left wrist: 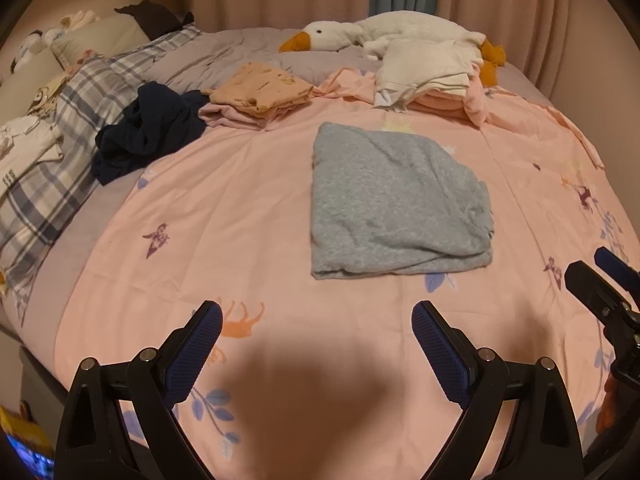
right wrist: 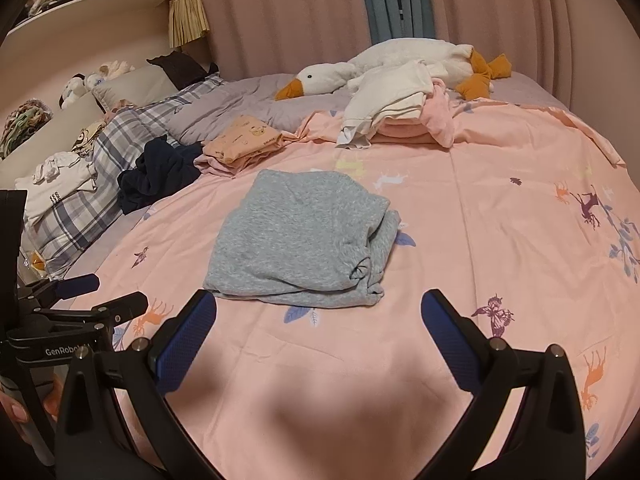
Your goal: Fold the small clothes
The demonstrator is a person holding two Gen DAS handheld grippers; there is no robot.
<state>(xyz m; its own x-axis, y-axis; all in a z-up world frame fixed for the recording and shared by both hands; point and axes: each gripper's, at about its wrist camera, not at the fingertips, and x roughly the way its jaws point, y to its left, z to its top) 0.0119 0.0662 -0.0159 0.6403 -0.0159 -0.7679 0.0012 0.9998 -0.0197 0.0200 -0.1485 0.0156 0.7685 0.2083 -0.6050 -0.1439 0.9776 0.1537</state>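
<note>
A folded grey garment (left wrist: pixel 396 200) lies mid-bed on the pink printed quilt (left wrist: pixel 240 200), its right edge bunched so the layers there are hard to separate. Both the left claw (left wrist: pixel 316 320) and the right claw (right wrist: pixel 318 306) hover just short of it, spread wide and empty. Behind, a dark navy heap (left wrist: pixel 144 132) is crumpled beyond reading.

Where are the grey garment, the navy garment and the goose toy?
grey garment (left wrist: pixel 396 200): left wrist view, middle of folded top.
navy garment (left wrist: pixel 148 132): left wrist view, centre of crumpled heap.
goose toy (right wrist: pixel 320 76): right wrist view, head.
</note>
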